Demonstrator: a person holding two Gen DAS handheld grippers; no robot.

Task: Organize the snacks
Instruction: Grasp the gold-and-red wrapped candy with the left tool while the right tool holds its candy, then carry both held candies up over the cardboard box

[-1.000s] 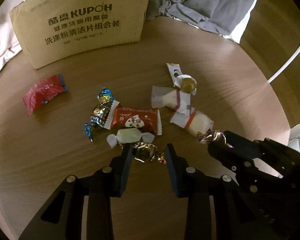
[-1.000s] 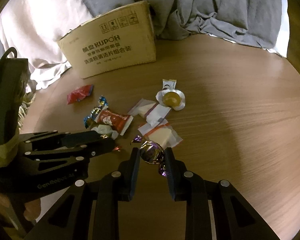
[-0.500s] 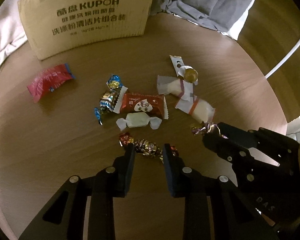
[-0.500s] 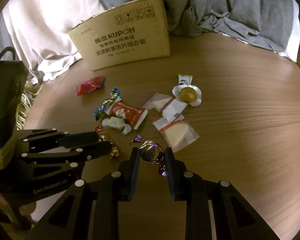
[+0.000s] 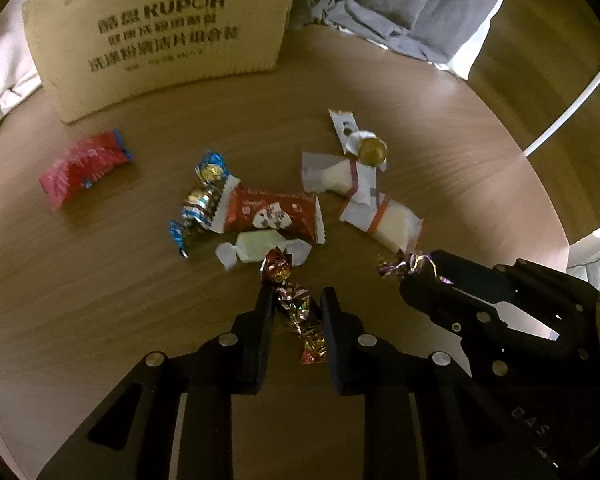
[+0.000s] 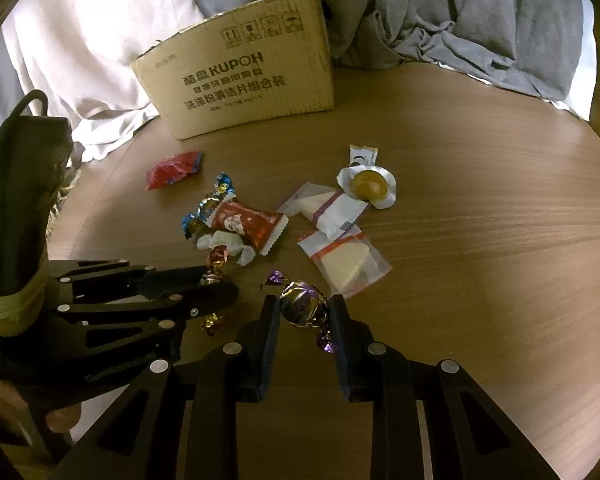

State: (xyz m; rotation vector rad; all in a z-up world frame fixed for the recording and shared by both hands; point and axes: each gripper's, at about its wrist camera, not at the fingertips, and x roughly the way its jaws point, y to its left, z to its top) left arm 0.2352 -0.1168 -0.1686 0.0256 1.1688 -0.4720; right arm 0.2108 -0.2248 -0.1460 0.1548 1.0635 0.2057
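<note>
Left wrist view: left claw (image 5: 295, 304) clamped on a red-gold foil candy (image 5: 296, 304), jaws just closed onto it, candy lengthwise between the fingers, one twisted end poking out ahead near a pale green candy (image 5: 260, 245) on the round wooden table (image 5: 100, 280). Beyond, lying in a loose cluster: red sachet with white print (image 5: 272, 214), blue-gold twist candy (image 5: 200, 200) against its left edge, two clear packets with white bars (image 5: 340, 174) (image 5: 384, 222), round amber candy in a white cup (image 5: 373, 149). Well apart to the left, a red packet (image 5: 82, 168). At the far edge, a cardboard box marked KUPOH (image 5: 160, 36), grey cloth (image 5: 412, 8) behind it. To the right, right claw (image 5: 424, 272) pinching a purple foil candy (image 5: 404, 266).

Right wrist view: right claw (image 6: 305, 312) pressed onto the purple foil candy (image 6: 302, 306), held off the table (image 6: 460, 260). To the left, left claw (image 6: 220, 288) with red-gold foil showing between its fingers. Same cluster and box (image 6: 240, 80) ahead.
</note>
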